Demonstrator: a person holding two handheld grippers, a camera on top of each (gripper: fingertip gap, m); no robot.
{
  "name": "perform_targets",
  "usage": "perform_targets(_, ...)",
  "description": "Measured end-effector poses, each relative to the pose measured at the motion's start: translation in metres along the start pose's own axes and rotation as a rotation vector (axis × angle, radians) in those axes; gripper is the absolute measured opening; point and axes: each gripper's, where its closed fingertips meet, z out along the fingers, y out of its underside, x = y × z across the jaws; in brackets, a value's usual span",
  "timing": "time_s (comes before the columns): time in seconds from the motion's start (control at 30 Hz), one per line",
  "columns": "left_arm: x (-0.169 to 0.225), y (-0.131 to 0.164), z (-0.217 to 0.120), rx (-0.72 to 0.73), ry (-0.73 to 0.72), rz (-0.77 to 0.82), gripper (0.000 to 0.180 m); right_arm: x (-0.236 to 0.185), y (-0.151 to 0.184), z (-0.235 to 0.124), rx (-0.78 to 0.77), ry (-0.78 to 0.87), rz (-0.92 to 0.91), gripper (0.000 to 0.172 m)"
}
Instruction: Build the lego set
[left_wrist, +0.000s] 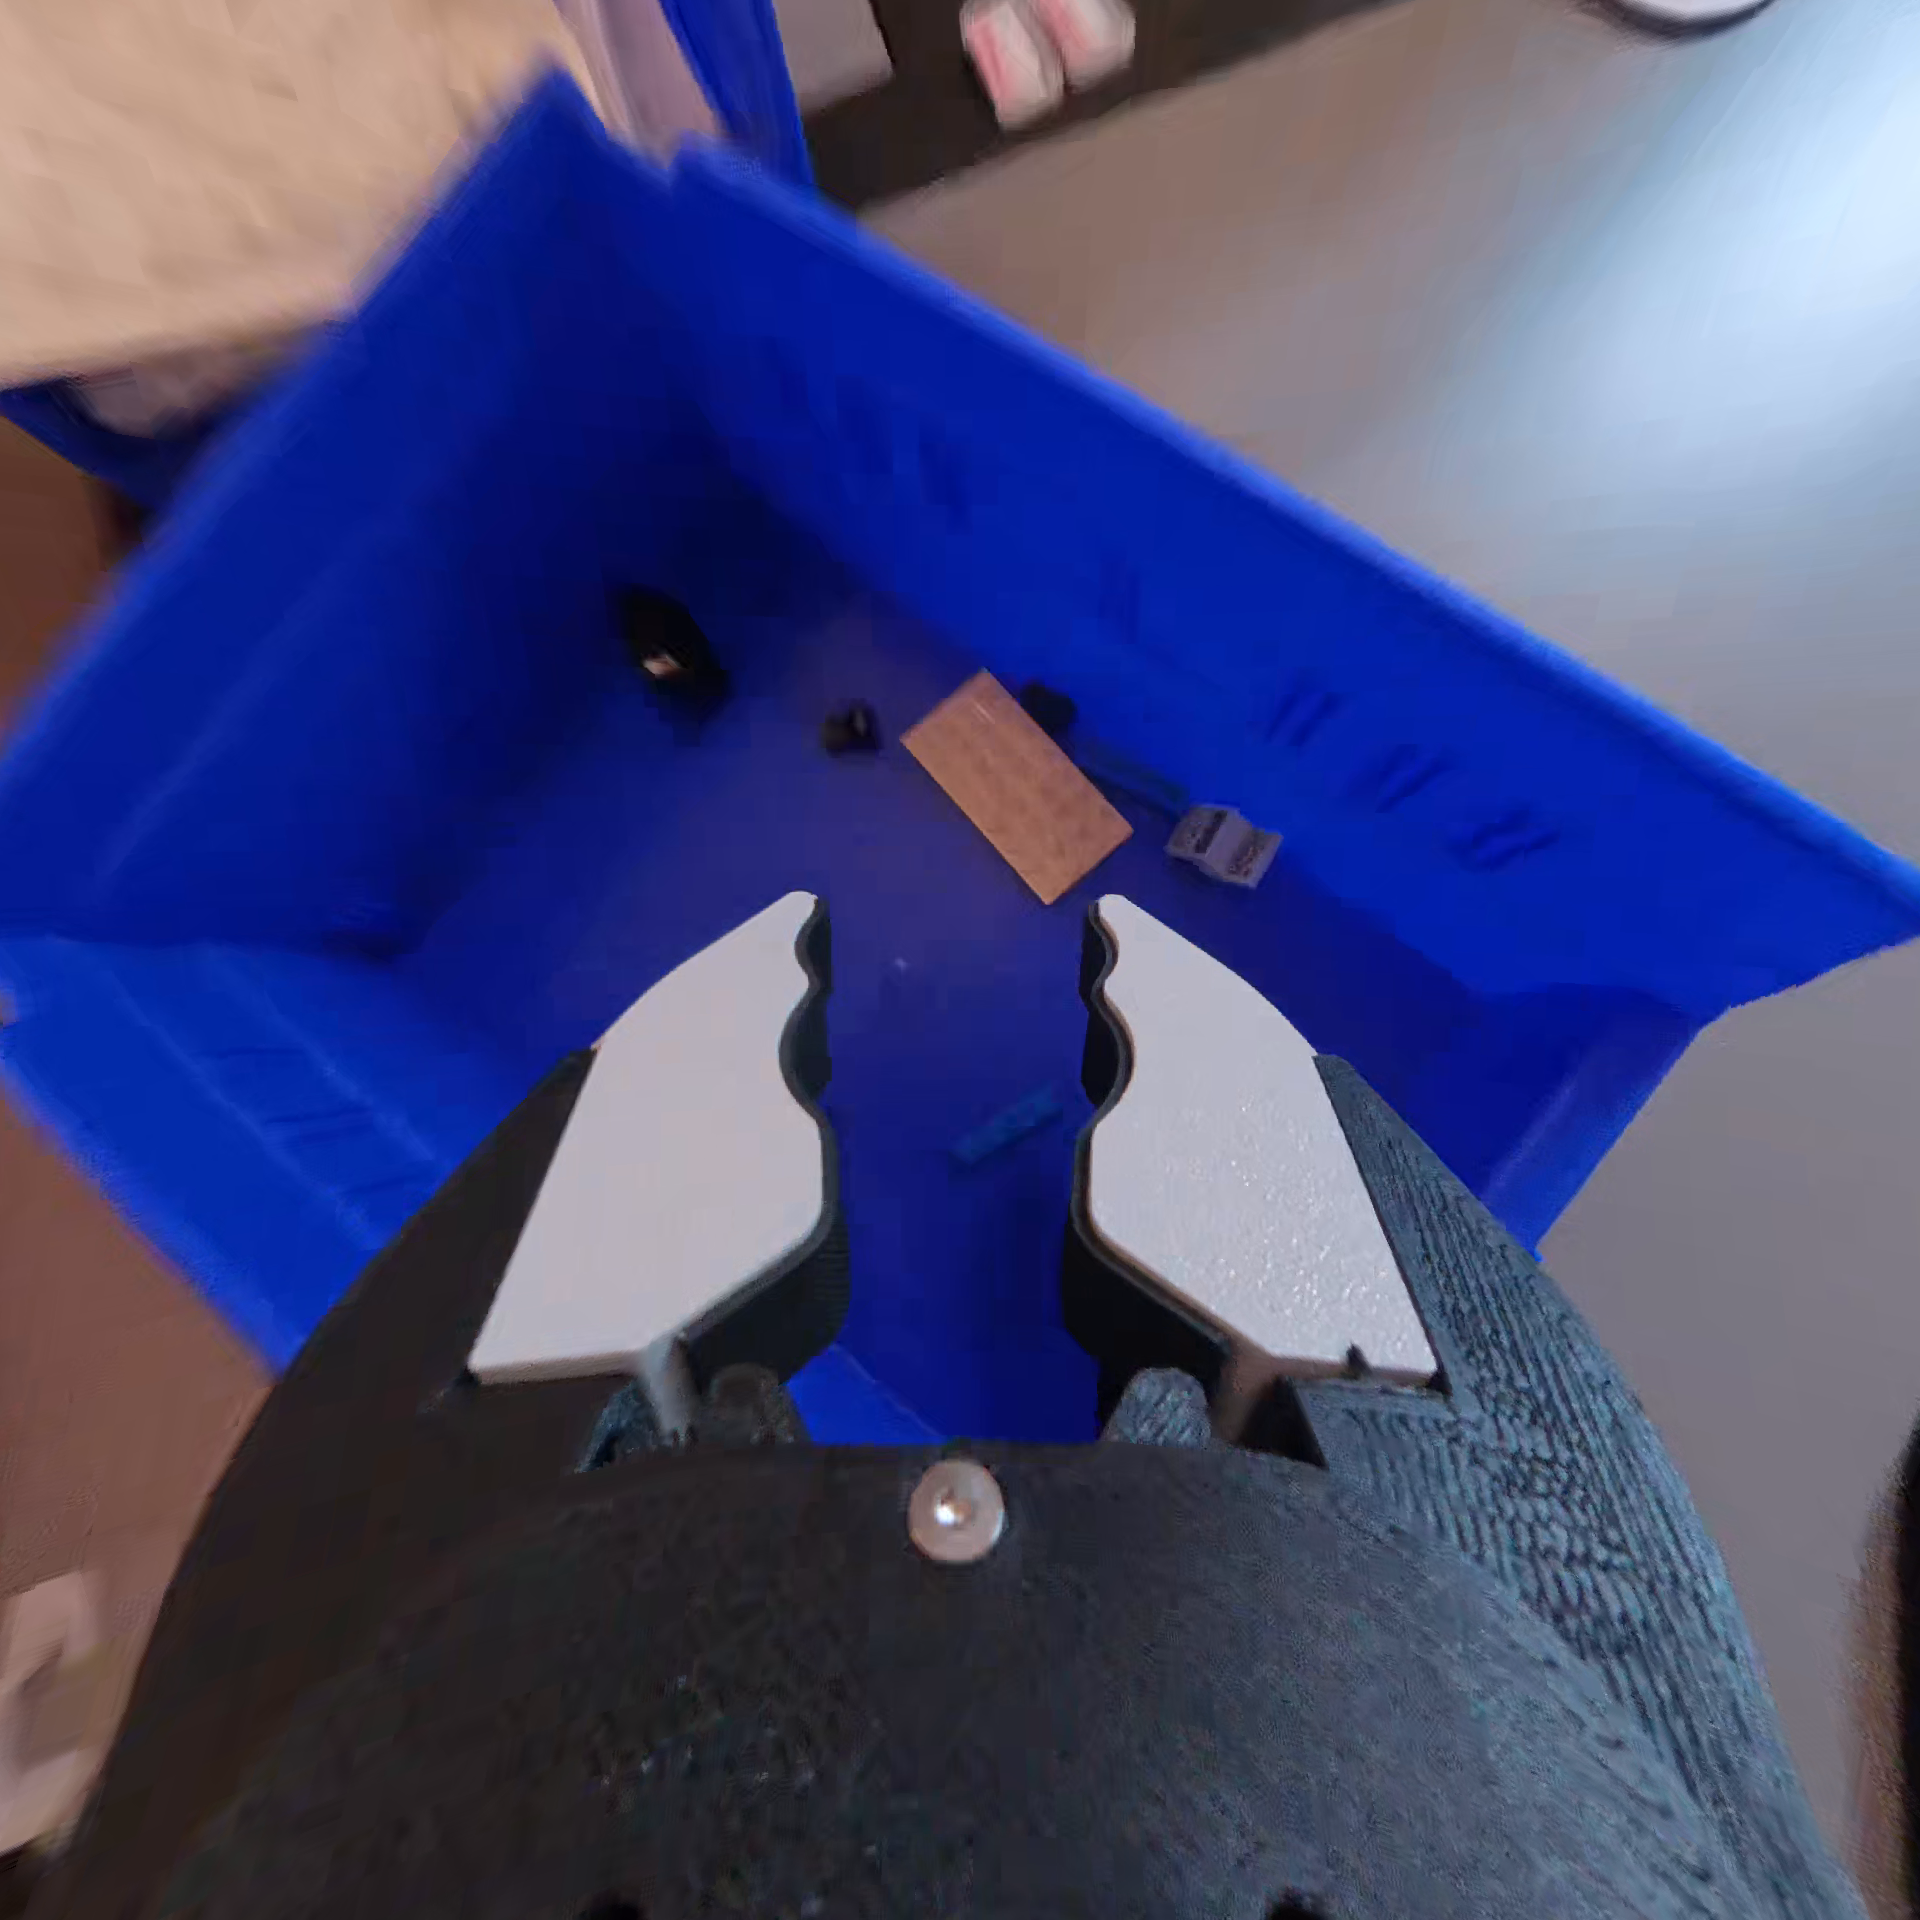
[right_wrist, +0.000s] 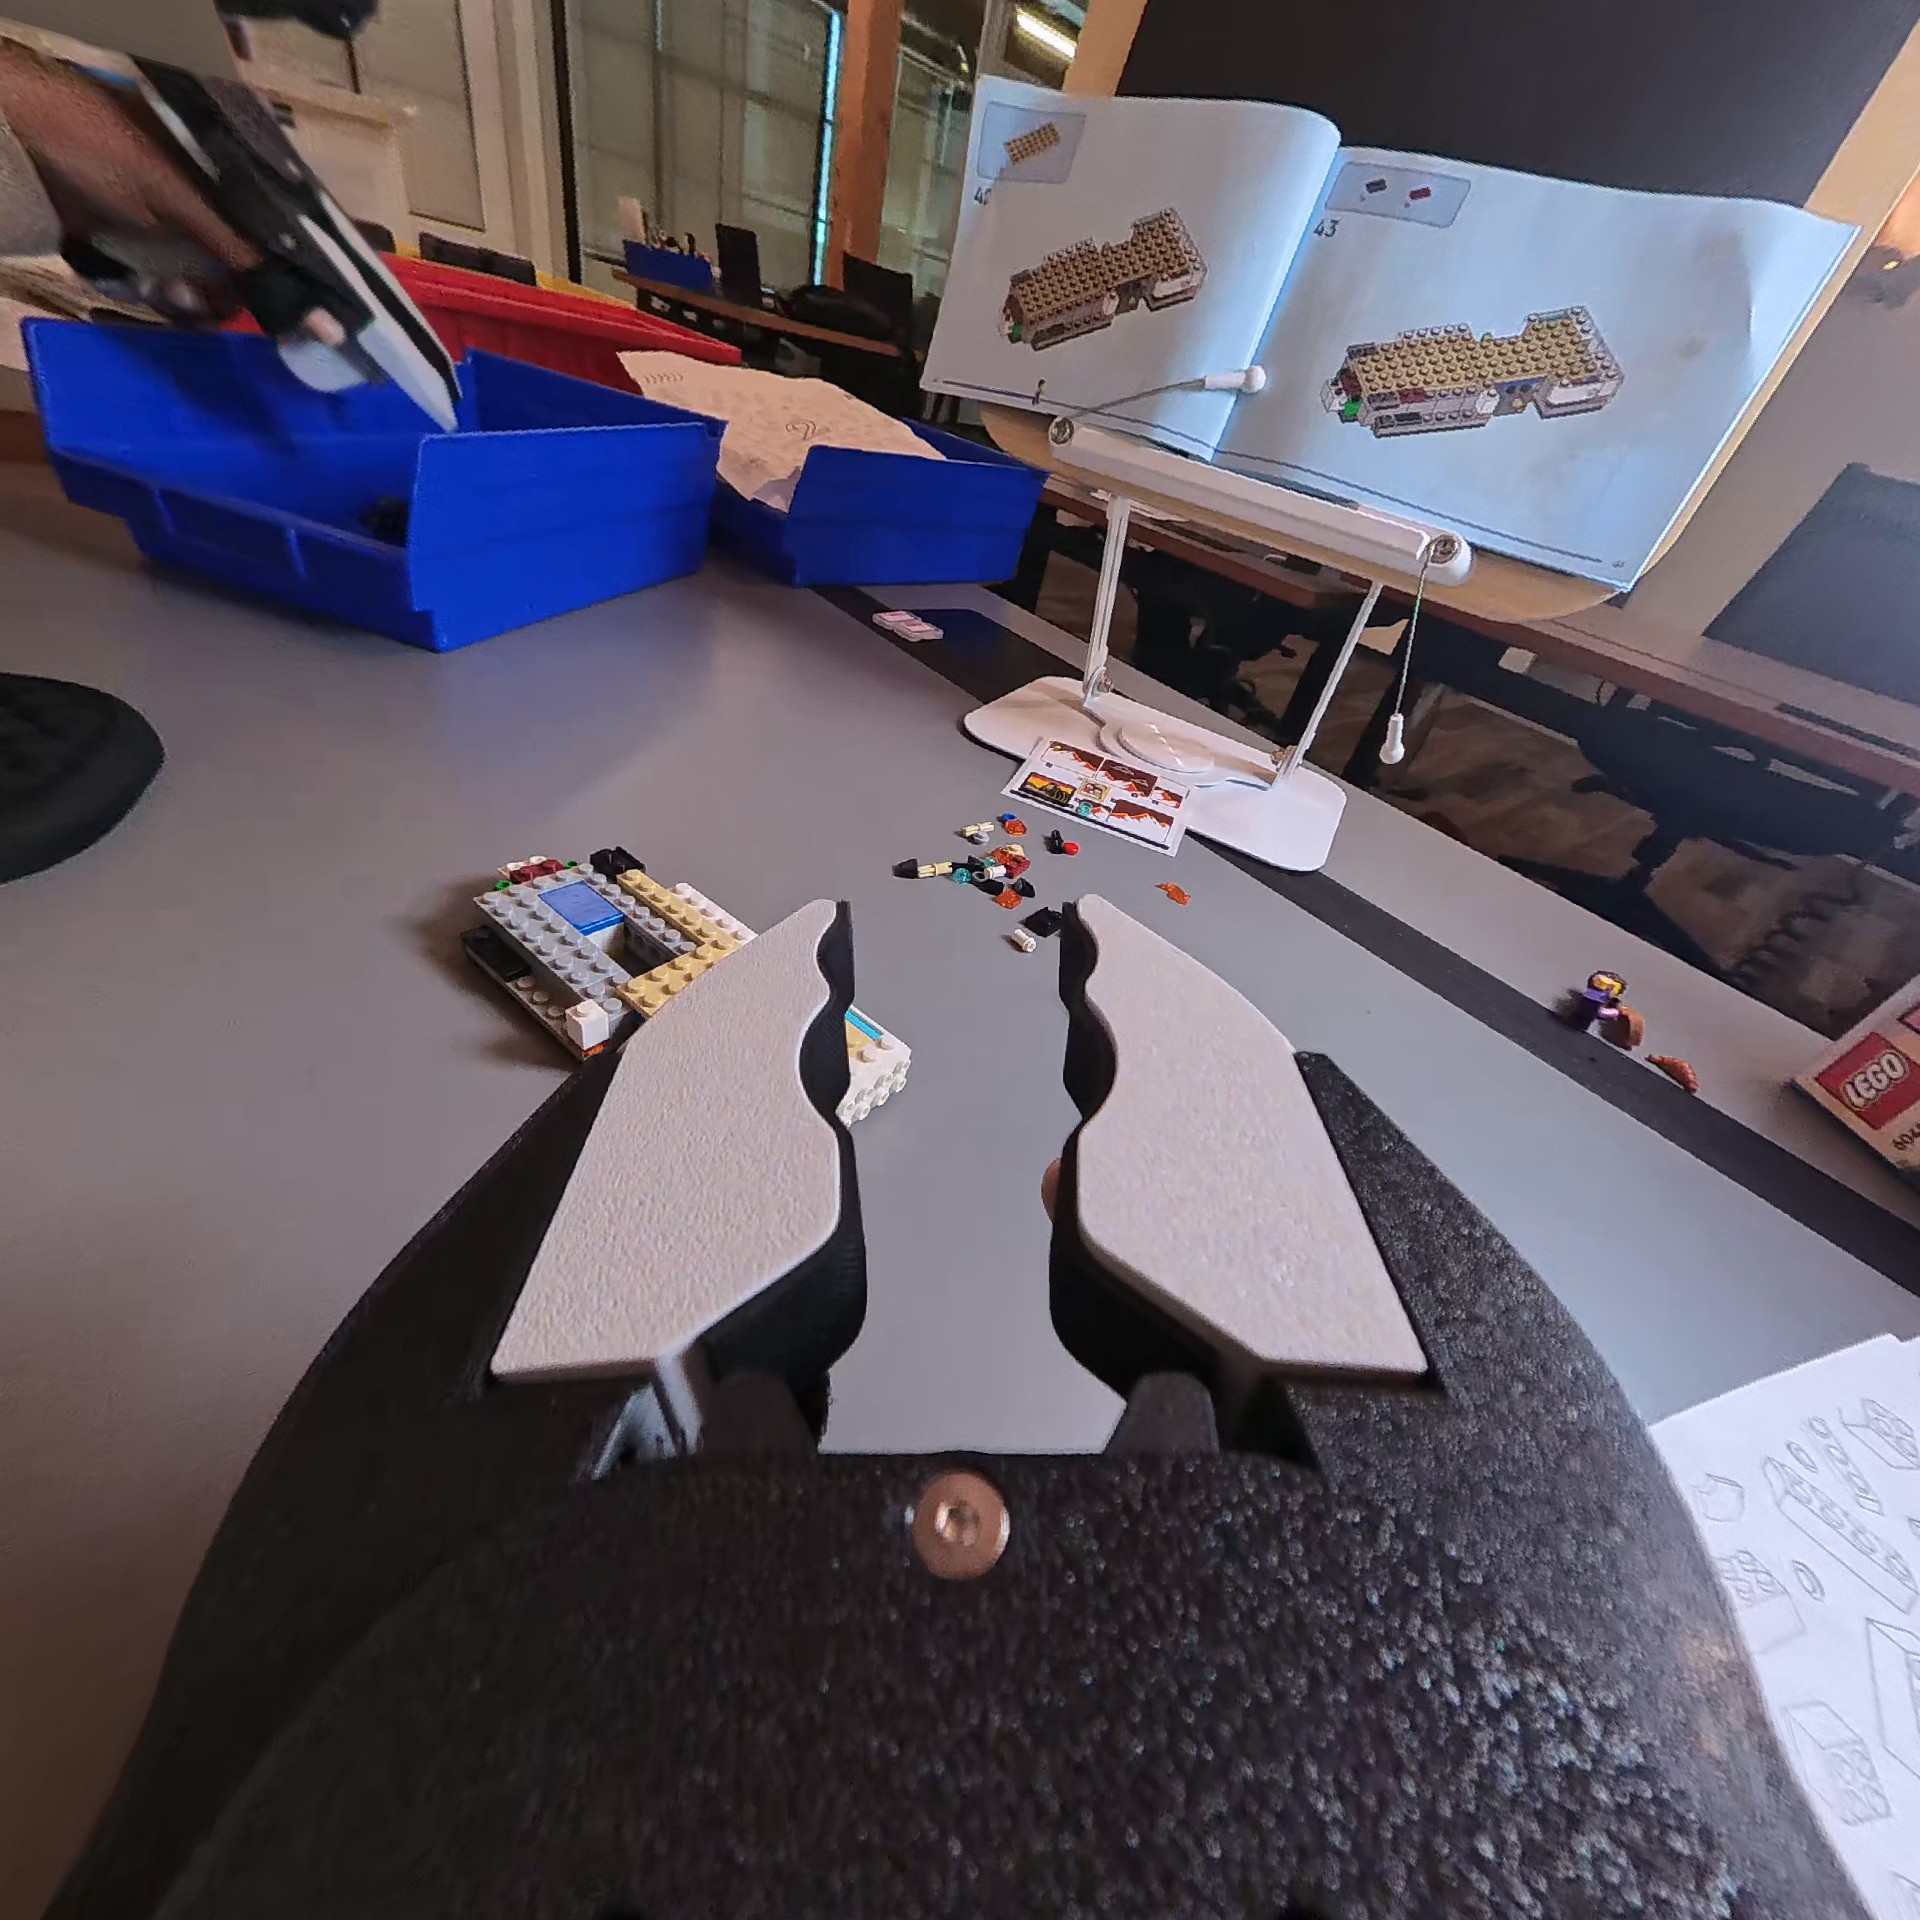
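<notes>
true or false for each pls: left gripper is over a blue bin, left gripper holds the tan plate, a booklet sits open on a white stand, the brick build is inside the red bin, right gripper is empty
1. The left gripper is over a blue bin. True.
2. The left gripper holds the tan plate. False: the plate lies on the bin floor, jaws open and empty.
3. A booklet sits open on a white stand. True.
4. The brick build is inside the red bin. False: it rests on the grey table.
5. The right gripper is empty. True.

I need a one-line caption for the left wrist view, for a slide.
Open left gripper above a blue bin holding a tan plate, a grey brick and small dark pieces.
</notes>
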Motion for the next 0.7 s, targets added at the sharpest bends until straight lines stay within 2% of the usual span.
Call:
perform_targets(0.07, 0.006, 0.009, 0.03, -0.077, 0.121, -0.123, 0.049, 0.0, 0.0, 0.0, -0.001, 0.002, 0.0, 0.038)
perform_targets(0.13, 0.012, 0.013, 0.057, -0.131, 0.176, -0.212, 0.055, 0.0, -0.001, 0.0, -0.004, 0.006, -0.008, 0.038)
perform_targets(0.2, 0.018, 0.014, 0.077, -0.172, 0.186, -0.256, 0.058, -0.001, -0.002, -0.001, -0.005, 0.009, -0.015, 0.038)
perform_targets(0.27, 0.01, 0.013, 0.089, -0.18, 0.105, -0.236, 0.054, -0.001, -0.002, -0.001, -0.005, 0.012, -0.019, 0.038)
perform_targets(0.47, 0.0, 0.019, 0.088, -0.255, 0.061, -0.21, 0.052, 0.002, -0.004, -0.005, 0.0, 0.02, -0.014, 0.037)
perform_targets(0.57, -0.018, 0.029, 0.078, -0.314, -0.031, -0.148, 0.049, 0.002, -0.004, -0.005, 0.0, 0.015, -0.005, 0.037)
perform_targets(0.7, -0.015, 0.034, 0.075, -0.328, -0.004, -0.165, 0.054, 0.002, -0.004, -0.005, 0.0, 0.012, -0.002, 0.036)
